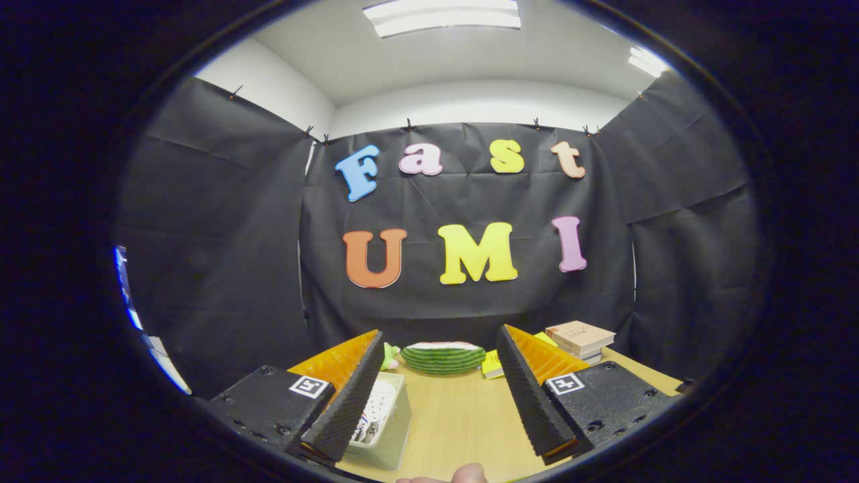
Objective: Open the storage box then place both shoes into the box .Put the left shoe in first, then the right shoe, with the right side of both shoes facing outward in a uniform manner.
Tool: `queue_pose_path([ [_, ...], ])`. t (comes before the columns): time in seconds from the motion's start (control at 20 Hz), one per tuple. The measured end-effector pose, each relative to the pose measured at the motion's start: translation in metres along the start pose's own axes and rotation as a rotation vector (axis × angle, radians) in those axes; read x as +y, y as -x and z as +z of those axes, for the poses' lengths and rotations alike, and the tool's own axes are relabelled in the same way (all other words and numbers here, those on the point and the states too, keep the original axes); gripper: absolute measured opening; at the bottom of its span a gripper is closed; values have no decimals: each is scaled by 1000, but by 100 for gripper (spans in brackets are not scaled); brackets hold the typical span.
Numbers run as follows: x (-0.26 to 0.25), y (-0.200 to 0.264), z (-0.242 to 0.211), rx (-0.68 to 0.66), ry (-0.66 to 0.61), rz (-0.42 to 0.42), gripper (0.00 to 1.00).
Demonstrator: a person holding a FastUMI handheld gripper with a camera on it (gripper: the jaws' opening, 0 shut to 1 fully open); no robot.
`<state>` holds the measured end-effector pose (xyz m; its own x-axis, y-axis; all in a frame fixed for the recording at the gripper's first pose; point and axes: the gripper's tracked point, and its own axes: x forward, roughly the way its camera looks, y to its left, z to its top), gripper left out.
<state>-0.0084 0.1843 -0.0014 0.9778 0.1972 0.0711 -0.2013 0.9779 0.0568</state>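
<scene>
My gripper (439,396) is held above a wooden table (463,416), its two fingers spread wide apart with nothing between them. A pale storage box (388,421) stands on the table just beside the left finger (349,396), which hides part of it. Through the box's clear top I make out something white with small dark dots, possibly a shoe; I cannot tell more. The right finger (530,396) is over bare wood.
Beyond the fingers, at the table's far edge, lies a watermelon-slice toy (443,357) with a small green plush (390,354) to its left. A yellow pad (493,365) and stacked books (581,339) sit behind the right finger. A fingertip (468,475) shows at the near edge.
</scene>
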Motion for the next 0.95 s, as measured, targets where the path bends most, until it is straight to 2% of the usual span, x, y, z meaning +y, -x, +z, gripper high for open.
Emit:
queue_pose_path([
  [0.95,6,-13,-15,8,-7,7,100],
])
